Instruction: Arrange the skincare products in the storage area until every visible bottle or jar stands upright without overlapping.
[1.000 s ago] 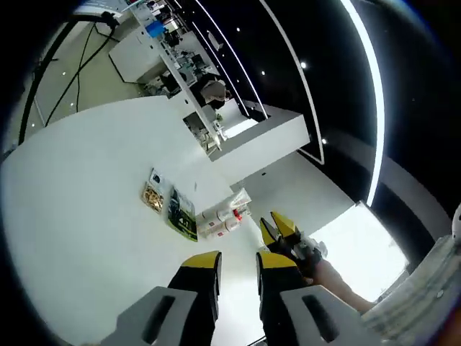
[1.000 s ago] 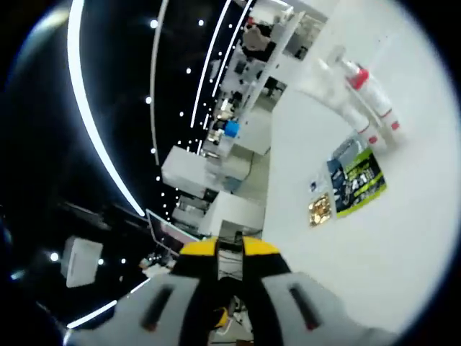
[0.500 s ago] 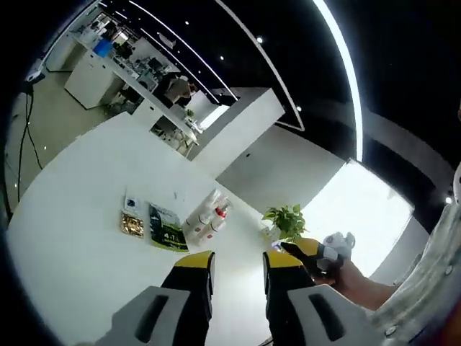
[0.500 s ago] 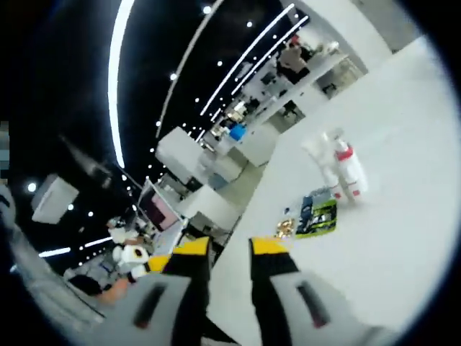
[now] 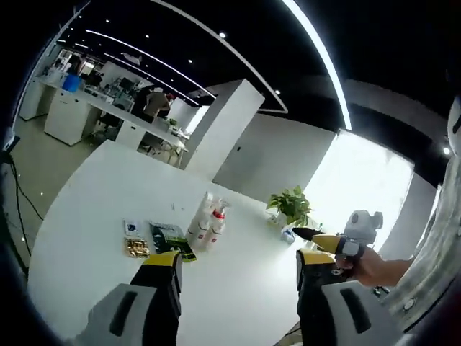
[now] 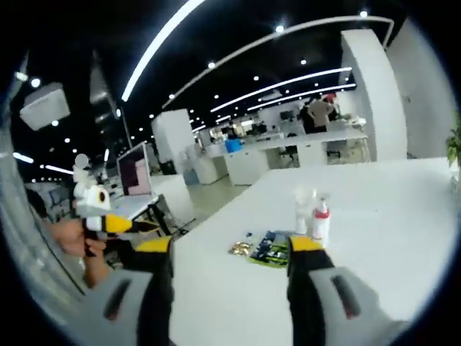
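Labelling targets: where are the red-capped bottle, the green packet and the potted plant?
red-capped bottle (image 6: pixel 320 220), right gripper view, its body.
green packet (image 5: pixel 168 236), left gripper view, its middle.
potted plant (image 5: pixel 292 205), left gripper view, its leaves.

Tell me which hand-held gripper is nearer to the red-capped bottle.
Neither clearly. The left hand-held gripper and right hand-held gripper both hang open, well short of the red-capped bottle, which stands between them on the white table.

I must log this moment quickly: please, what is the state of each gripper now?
Left gripper: open, jaws wide apart, holding nothing, above the white table.
Right gripper: open, jaws wide apart, holding nothing.
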{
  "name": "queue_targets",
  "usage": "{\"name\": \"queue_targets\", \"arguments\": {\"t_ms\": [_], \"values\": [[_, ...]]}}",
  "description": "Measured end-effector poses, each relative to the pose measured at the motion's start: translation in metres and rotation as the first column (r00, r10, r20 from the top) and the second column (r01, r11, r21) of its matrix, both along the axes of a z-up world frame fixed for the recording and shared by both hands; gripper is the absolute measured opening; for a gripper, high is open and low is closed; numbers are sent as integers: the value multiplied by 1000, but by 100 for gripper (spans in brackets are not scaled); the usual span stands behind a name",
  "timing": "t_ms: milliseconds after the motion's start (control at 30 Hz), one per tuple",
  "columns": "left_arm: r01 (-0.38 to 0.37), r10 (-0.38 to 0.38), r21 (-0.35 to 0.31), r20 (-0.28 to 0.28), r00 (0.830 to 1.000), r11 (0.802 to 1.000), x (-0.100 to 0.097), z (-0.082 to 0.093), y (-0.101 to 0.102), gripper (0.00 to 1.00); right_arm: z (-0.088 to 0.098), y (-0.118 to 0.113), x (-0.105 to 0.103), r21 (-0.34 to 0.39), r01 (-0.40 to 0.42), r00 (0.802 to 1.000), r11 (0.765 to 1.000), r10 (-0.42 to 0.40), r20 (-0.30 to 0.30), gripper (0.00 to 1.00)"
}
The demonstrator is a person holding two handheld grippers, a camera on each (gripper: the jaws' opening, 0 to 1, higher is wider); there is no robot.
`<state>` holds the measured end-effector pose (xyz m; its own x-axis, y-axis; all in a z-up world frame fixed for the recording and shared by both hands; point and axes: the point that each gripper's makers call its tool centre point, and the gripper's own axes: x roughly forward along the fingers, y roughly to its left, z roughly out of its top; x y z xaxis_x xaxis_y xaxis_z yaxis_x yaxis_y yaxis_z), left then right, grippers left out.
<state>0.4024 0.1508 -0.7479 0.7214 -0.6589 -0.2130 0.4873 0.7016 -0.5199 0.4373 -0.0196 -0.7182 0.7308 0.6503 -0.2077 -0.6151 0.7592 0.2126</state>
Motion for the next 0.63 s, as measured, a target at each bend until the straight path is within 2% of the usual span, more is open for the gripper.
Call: {"name": "queue_targets", "arguments": {"t_ms": [133, 200, 267, 333, 467, 533, 633], "values": [[-25, 25, 56, 3, 1000, 998, 4, -8, 4, 95, -3, -3, 1, -14, 22, 1000, 1000, -22, -1, 83], [-31, 30, 90, 16, 999, 995, 6, -10, 5, 99, -3, -3, 1, -23, 25, 1000, 999, -25, 0, 88], [-27, 25, 123, 21, 999, 992, 7, -13, 6, 100, -4, -1, 2, -42, 23, 1000, 999, -23, 6, 96], [-20, 17, 137, 25, 1000, 990, 8, -15, 5, 100, -3, -1, 3, -59, 27, 999, 998, -25, 27, 99], [-18, 10, 183, 45, 999, 983, 9, -18, 6, 100, -2, -1, 5, -95, 26, 998, 995, -21, 56, 99], [-30, 17, 192, 72, 997, 981, 11, -17, 8, 100, -2, -1, 6, -97, 25, 998, 995, -19, 60, 99], [-34, 19, 210, 77, 997, 977, 11, -19, 8, 100, -6, -2, 9, -84, 31, 999, 996, -28, 42, 99]]}}
